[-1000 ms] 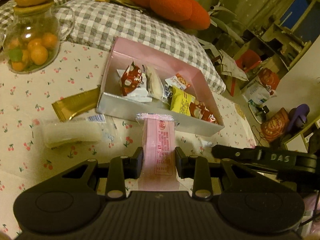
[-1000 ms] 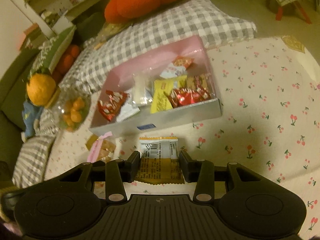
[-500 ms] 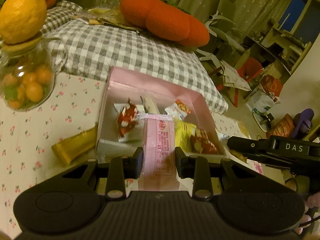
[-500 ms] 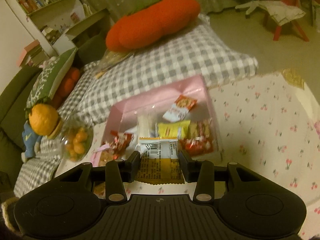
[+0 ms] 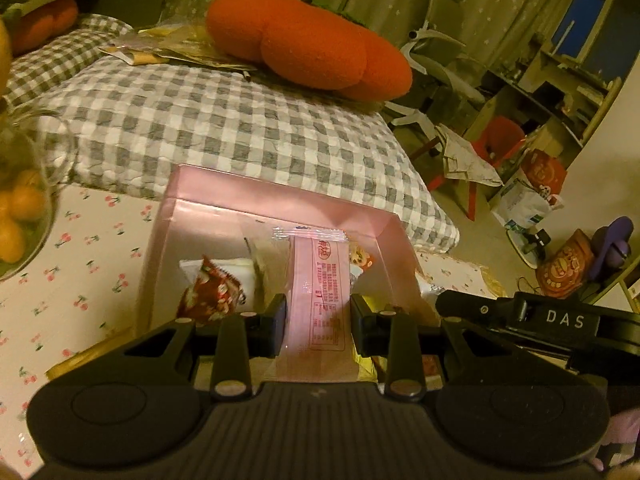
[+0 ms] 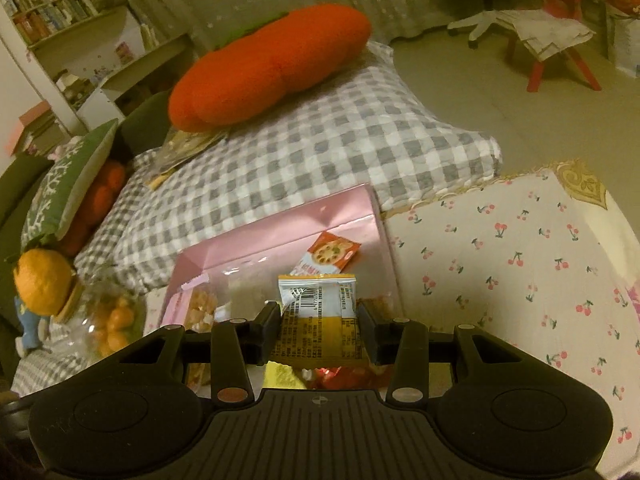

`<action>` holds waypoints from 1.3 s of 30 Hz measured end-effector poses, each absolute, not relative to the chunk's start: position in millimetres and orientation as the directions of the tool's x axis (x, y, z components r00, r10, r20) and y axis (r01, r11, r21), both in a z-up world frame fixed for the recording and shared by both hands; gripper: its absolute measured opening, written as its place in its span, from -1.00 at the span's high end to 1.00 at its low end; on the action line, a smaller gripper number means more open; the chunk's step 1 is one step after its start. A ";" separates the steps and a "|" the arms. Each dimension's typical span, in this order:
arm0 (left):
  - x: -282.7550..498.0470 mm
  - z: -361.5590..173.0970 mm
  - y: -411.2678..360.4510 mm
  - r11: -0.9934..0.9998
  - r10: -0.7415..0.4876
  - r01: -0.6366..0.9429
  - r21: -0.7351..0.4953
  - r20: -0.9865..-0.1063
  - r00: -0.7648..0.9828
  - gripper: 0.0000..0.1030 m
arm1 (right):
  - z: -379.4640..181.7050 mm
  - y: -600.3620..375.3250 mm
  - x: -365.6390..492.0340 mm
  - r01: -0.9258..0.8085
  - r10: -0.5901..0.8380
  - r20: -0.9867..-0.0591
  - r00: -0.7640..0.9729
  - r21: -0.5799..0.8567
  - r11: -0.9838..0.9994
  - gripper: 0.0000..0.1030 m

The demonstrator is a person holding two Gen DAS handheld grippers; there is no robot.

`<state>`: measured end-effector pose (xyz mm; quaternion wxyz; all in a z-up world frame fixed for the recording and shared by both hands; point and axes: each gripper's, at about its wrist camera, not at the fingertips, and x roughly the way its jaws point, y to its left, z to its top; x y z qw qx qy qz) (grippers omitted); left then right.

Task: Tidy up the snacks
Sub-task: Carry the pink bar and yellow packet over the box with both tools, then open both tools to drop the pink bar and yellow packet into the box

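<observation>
My left gripper is shut on a long pink snack packet and holds it over the open pink box. My right gripper is shut on a yellow-and-white snack packet and holds it over the same pink box. Inside the box lie a red-and-white packet, a white packet and an orange pizza-print packet. The right gripper's black arm shows at the right of the left wrist view.
The box stands on a cherry-print tablecloth. A glass jar of small oranges with an orange-shaped lid stands to the left. A gold packet lies beside the box. A checked cushion and a red plush lie behind.
Both grippers have lifted and moved forward with their packets, from the tablecloth in front of the box to above its inside.
</observation>
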<state>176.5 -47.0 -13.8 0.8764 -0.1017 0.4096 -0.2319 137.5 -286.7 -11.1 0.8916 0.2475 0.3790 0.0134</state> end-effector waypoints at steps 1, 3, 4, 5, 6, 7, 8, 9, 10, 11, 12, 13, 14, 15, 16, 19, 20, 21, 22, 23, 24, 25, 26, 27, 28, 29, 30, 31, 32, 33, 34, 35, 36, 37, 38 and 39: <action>178.6 -15.4 -49.4 0.872 -0.489 0.323 -0.367 -0.672 0.556 0.42 | -13.4 -287.9 140.2 0.167 0.209 -0.670 0.713 0.452 0.876 0.20; 184.3 -18.4 -55.7 0.876 -0.483 0.322 -0.360 -0.677 0.555 0.42 | -18.0 -290.1 145.4 0.174 0.206 -0.671 0.712 0.453 0.875 0.20; 186.8 -19.6 -58.1 0.877 -0.479 0.321 -0.357 -0.680 0.555 0.42 | -19.9 -290.9 147.5 0.176 0.205 -0.672 0.712 0.453 0.874 0.20; 190.0 -21.5 -61.0 0.879 -0.476 0.321 -0.351 -0.684 0.554 0.42 | -22.0 -291.9 149.7 0.179 0.203 -0.673 0.712 0.453 0.874 0.20; 192.1 -22.6 -63.4 0.881 -0.472 0.322 -0.346 -0.686 0.554 0.42 | -24.0 -292.6 151.8 0.181 0.201 -0.674 0.711 0.451 0.874 0.20; 194.6 -23.6 -65.1 0.882 -0.470 0.323 -0.342 -0.688 0.553 0.42 | -25.6 -293.2 153.7 0.181 0.200 -0.675 0.711 0.450 0.874 0.20; 197.5 -25.0 -67.4 0.883 -0.467 0.324 -0.339 -0.691 0.552 0.42 | -27.1 -293.7 155.5 0.181 0.199 -0.675 0.711 0.449 0.875 0.20; 200.2 -26.2 -69.4 0.884 -0.465 0.324 -0.336 -0.693 0.551 0.42 | -28.5 -294.0 157.4 0.181 0.197 -0.675 0.711 0.446 0.876 0.20; 202.3 -27.7 -70.6 0.885 -0.463 0.324 -0.333 -0.696 0.549 0.42 | -29.5 -294.2 158.9 0.181 0.195 -0.676 0.711 0.444 0.878 0.20; 204.6 -29.3 -72.9 0.888 -0.457 0.324 -0.326 -0.701 0.547 0.42 | -30.4 -294.2 160.1 0.179 0.194 -0.676 0.711 0.441 0.879 0.20; 207.2 -30.5 -74.8 0.890 -0.452 0.325 -0.320 -0.705 0.546 0.42 | -31.3 -294.1 161.3 0.177 0.193 -0.676 0.711 0.439 0.881 0.20; 208.9 -31.7 -76.3 0.892 -0.448 0.325 -0.313 -0.708 0.546 0.42 | -32.1 -293.9 162.4 0.175 0.193 -0.676 0.711 0.436 0.883 0.20; 210.5 -32.8 -77.9 0.894 -0.443 0.325 -0.308 -0.711 0.546 0.42 | -32.9 -293.6 163.4 0.174 0.193 -0.677 0.711 0.434 0.884 0.20; 212.2 -33.7 -79.6 0.896 -0.439 0.325 -0.303 -0.714 0.546 0.42 | -33.7 -293.5 164.2 0.172 0.193 -0.677 0.710 0.432 0.885 0.20; 213.8 -34.5 -81.2 0.898 -0.435 0.323 -0.299 -0.716 0.546 0.42 | -34.3 -293.2 165.1 0.170 0.192 -0.679 0.709 0.429 0.887 0.20; 216.1 -36.4 -84.8 0.901 -0.428 0.324 -0.290 -0.720 0.546 0.42 | -36.1 -292.7 166.9 0.169 0.185 -0.681 0.708 0.418 0.893 0.20; 217.0 -36.8 -85.8 0.900 -0.428 0.327 -0.287 -0.719 0.547 0.42 | -36.6 -292.8 167.4 0.170 0.184 -0.682 0.708 0.416 0.893 0.20; 217.2 -37.1 -86.6 0.900 -0.428 0.331 -0.284 -0.718 0.548 0.42 | -37.2 -293.5 167.9 0.171 0.184 -0.683 0.707 0.418 0.892 0.20; 217.7 -37.4 -87.3 0.900 -0.427 0.333 -0.280 -0.719 0.549 0.42 | -37.4 -294.1 168.1 0.172 0.188 -0.682 0.707 0.423 0.890 0.19; 218.7 -37.9 -88.5 0.900 -0.426 0.335 -0.278 -0.719 0.549 0.41 | -37.3 -294.7 168.2 0.173 0.190 -0.681 0.707 0.427 0.888 0.19; 219.1 -37.8 -88.6 0.900 -0.427 0.337 -0.277 -0.717 0.551 0.42 | -37.1 -295.0 168.3 0.173 0.190 -0.680 0.708 0.429 0.887 0.17; 219.7 -37.6 -88.9 0.899 -0.428 0.338 -0.278 -0.715 0.553 0.37 | -36.6 -295.0 168.3 0.171 0.192 -0.678 0.709 0.430 0.887 0.16; 219.9 -37.0 -88.2 0.900 -0.428 0.336 -0.278 -0.712 0.557 0.33 | -36.0 -295.2 168.1 0.167 0.196 -0.676 0.710 0.432 0.886 0.15; 219.8 -36.3 -87.6 0.900 -0.428 0.333 -0.280 -0.708 0.562 0.30 | -35.2 -295.4 167.8 0.164 0.201 -0.672 0.712 0.438 0.884 0.15; 220.3 -35.7 -87.9 0.899 -0.431 0.334 -0.283 -0.704 0.564 0.28 | -34.5 -295.9 167.5 0.161 0.208 -0.670 0.712 0.445 0.881 0.15; 220.4 -34.7 -88.5 0.897 -0.436 0.339 -0.284 -0.702 0.563 0.27 | -33.9 -296.3 167.5 0.162 0.213 -0.671 0.710 0.450 0.878 0.15; 220.2 -33.9 -89.2 0.896 -0.435 0.343 -0.280 -0.701 0.565 0.23 | -33.1 -296.6 167.5 0.165 0.213 -0.672 0.709 0.451 0.877 0.15; 219.1 -32.8 -89.2 0.898 -0.432 0.346 -0.272 -0.700 0.569 0.21 | -32.2 -296.6 167.1 0.167 0.211 -0.672 0.710 0.451 0.877 0.15; 218.5 -31.7 -88.8 0.899 -0.428 0.349 -0.265 -0.700 0.572 0.19 | -31.2 -296.6 166.5 0.167 0.210 -0.672 0.710 0.450 0.877 0.14; 217.5 -30.6 -88.4 0.900 -0.426 0.351 -0.259 -0.699 0.574 0.14 | -29.9 -296.6 165.8 0.166 0.211 -0.671 0.711 0.451 0.877 0.12; 216.2 -29.4 -87.5 0.900 -0.424 0.353 -0.256 -0.699 0.576 0.10 | -28.7 -296.7 164.7 0.167 0.211 -0.670 0.712 0.453 0.876 0.09; 214.5 -28.0 -86.0 0.900 -0.424 0.354 -0.254 -0.698 0.577 0.09 | -27.6 -296.9 163.5 0.167 0.210 -0.669 0.713 0.453 0.876 0.04; 212.9 -26.9 -84.7 0.900 -0.425 0.354 -0.255 -0.697 0.577 0.07 | -26.1 -296.9 161.9 0.167 0.209 -0.667 0.715 0.453 0.876 0.04; 211.1 -26.0 -83.2 0.899 -0.426 0.354 -0.257 -0.698 0.576 0.04 | -24.9 -297.0 160.4 0.166 0.209 -0.667 0.715 0.452 0.876 0.04; 209.2 -24.9 -81.3 0.899 -0.427 0.354 -0.259 -0.697 0.575 0.02 | -23.3 -297.0 158.7 0.165 0.209 -0.668 0.714 0.451 0.877 0.03; 206.9 -23.6 -79.4 0.899 -0.428 0.353 -0.261 -0.697 0.575 0.00 | -21.6 -297.2 156.6 0.165 0.208 -0.669 0.714 0.450 0.878 0.01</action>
